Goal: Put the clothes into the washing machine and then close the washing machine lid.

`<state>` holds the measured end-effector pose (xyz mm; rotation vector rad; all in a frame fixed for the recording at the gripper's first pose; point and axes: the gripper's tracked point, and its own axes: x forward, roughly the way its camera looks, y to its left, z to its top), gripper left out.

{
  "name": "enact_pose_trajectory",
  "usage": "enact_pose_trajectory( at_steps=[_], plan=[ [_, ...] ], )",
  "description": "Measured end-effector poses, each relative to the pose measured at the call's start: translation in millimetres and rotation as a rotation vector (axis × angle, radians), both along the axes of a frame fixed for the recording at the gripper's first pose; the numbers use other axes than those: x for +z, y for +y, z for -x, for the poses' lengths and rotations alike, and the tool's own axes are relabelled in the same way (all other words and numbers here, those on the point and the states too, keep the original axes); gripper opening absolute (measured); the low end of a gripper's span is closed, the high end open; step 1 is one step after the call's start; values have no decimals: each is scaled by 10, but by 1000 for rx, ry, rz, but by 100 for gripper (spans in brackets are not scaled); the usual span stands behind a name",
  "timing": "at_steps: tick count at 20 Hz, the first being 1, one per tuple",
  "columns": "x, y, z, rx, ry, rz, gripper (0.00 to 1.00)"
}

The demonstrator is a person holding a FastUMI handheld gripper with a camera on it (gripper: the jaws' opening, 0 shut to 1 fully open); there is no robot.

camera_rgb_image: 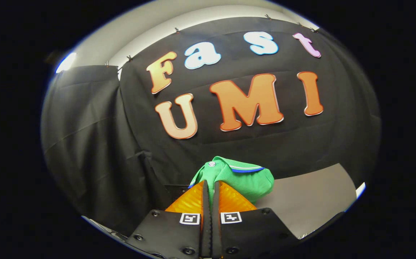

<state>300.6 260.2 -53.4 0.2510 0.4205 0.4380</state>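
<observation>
Your green garment (242, 178) is bunched into a lump right at the fingertips, rising above and ahead of them and spilling mostly to the right of the right finger. It is a knit shirt: a small pale button sits near its top, and a collar band with a blue stripe runs across its upper edge. A thin strip of the green cloth shows in the narrow slot between your two fingers.

Your gripper (211, 189) has its fingers drawn nearly together, both pressing on that fold of cloth, so you hold the garment pinched and lifted.

Beyond the garment, to the right of the fingers, lies a pale grey flat surface (312, 201). Straight ahead and to the left of the fingers hangs the black cloth wall (96, 144) of the booth, creased in long folds. Above the cloth runs a light ceiling strip (139, 39).
</observation>
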Motion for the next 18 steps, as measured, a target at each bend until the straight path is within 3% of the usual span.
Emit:
enact_pose_trajectory(
  at_steps=[6, 11, 18],
  plan=[
    [-640, 885, -20, 59, 85, -23, 8],
    [-1519, 1448, -127, 62, 167, 13, 8],
    [-2788, 1815, -301, -18, 299, 59, 8]
  ],
)
